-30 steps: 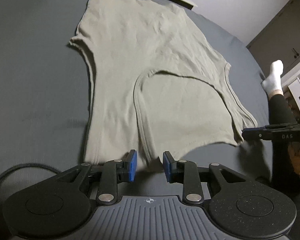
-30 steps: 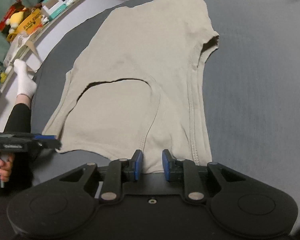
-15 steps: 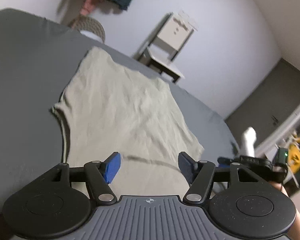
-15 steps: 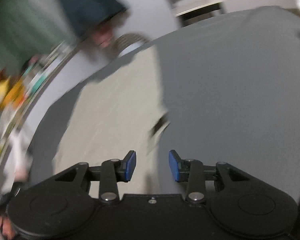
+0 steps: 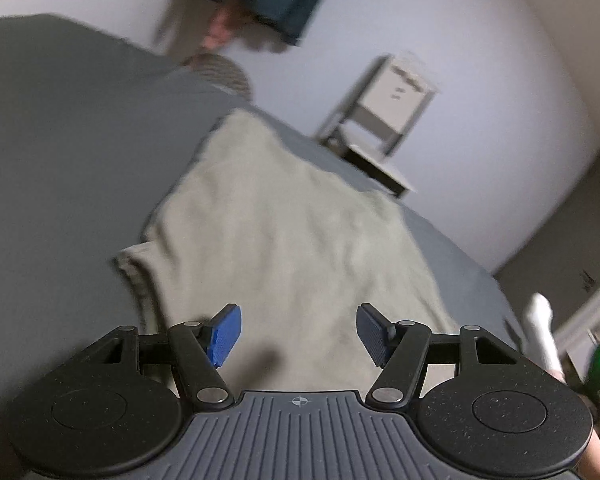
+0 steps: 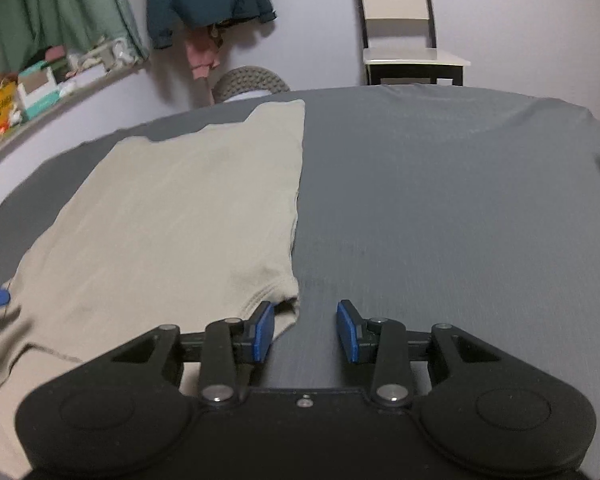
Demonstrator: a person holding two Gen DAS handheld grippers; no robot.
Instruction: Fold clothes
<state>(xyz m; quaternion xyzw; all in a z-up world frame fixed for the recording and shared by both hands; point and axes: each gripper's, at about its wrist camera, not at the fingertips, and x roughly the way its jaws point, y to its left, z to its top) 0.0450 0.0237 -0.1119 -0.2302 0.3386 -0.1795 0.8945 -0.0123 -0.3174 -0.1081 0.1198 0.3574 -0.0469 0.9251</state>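
Both tongs lifted off shirt (image 6: 188, 216), jaws opened, empty; chair (image 6: 400, 24) beyond bed (image 6: 440, 184).

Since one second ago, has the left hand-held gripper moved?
Yes. The left hand-held gripper tipped upward: the chair sits lower in view, and its jaws have opened, empty.

You're working on a matt dark-grey woven bed cover (image 6: 440, 200); the beige knit cotton shirt (image 6: 188, 216) on it looks soft and faintly creased. Your black plastic left gripper (image 5: 298, 334) has a speckled matt finish, ribbed blue pads (image 5: 225, 336) and shiny metal pivot pins (image 5: 211, 393).
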